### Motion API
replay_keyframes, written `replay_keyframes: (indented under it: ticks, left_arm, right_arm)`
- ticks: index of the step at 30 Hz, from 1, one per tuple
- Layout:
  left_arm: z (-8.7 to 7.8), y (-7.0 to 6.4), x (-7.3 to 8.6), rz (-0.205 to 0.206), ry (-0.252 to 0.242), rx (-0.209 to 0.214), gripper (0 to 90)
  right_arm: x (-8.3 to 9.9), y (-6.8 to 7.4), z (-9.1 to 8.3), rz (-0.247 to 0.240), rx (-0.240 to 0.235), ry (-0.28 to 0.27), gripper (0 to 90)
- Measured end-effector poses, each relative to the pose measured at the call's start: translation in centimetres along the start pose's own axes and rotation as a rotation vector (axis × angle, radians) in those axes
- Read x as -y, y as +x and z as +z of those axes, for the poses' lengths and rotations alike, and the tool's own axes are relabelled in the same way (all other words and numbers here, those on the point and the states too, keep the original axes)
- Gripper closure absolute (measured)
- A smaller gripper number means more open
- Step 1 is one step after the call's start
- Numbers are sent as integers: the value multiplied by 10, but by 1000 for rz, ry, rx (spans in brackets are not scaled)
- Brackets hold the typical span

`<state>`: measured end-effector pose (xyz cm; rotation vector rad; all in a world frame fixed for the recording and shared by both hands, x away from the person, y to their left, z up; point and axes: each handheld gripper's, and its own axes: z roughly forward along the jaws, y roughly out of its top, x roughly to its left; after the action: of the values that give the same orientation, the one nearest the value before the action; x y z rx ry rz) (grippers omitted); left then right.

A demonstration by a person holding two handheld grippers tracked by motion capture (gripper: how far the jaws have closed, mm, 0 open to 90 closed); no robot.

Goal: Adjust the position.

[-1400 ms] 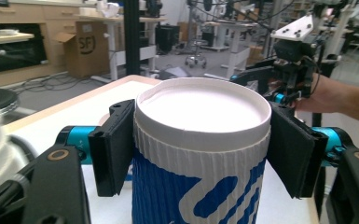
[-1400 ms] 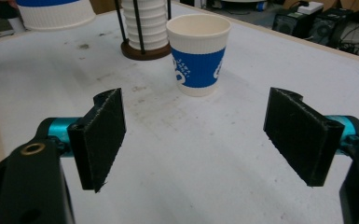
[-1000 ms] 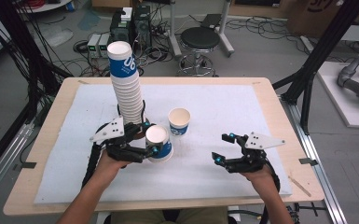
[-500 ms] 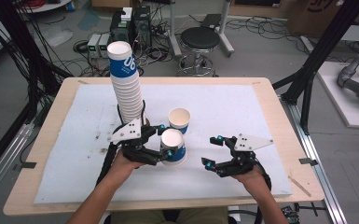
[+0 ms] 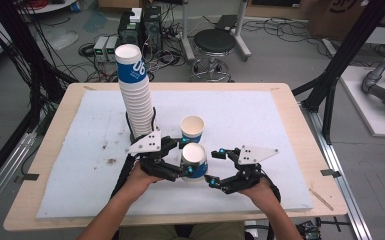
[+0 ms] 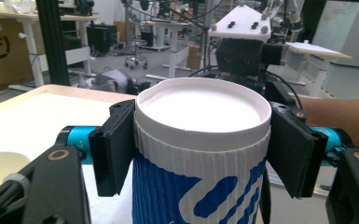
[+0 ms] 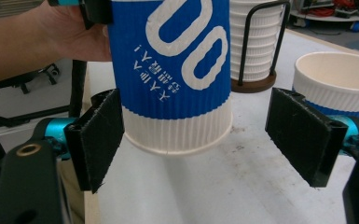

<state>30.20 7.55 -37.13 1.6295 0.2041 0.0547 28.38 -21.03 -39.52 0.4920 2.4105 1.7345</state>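
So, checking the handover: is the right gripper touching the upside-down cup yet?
Apart. The right gripper view shows its pads open, with gaps either side of the cup.

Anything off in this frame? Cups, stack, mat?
The cup in the left hand-held gripper is upside down: its closed base faces up and its print reads inverted in the right gripper view. The loose cup behind it stands rim up. Dark specks mark the white mat. The stack looks straight.

The tall stack of white-and-blue ribbed paper cups [image 5: 136, 95] in its black wire holder rises just behind the left gripper [image 5: 180, 162], blocking that side. A single upright paper cup [image 5: 192, 129] stands close behind the held blue-and-white paper cup [image 5: 194, 161]. The white foam mat [image 5: 260, 120] lies open rightward beyond the right gripper [image 5: 216, 166].
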Motion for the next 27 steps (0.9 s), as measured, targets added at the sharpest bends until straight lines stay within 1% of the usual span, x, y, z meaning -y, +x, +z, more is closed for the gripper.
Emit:
replay_keyframes:
  ticks: [5,14,16,18,19,22,25,27]
  left_arm:
    - [5,-2,0,3,9,19,299]
    - [12,-4,-1,11,16,37,301]
    - [14,-4,-1,10,15,38,301]
    - [14,-5,-2,12,8,42,302]
    - [15,-6,-2,21,6,42,302]
    - [15,-7,-4,27,-7,47,303]
    - [15,-7,-4,24,-14,51,303]
    - [15,-7,-4,28,-14,54,303]
  right_arm:
    - [0,2,3,-3,-30,-3,199]
    - [-1,5,9,-4,-59,2,184]
    - [-1,5,11,-6,-58,5,184]
    - [0,6,12,-13,-69,4,184]
    - [0,6,12,-18,-67,1,184]
    - [0,6,11,-23,-64,2,184]
    - [1,6,12,-20,-68,8,184]
    - [0,7,13,-27,-67,9,184]
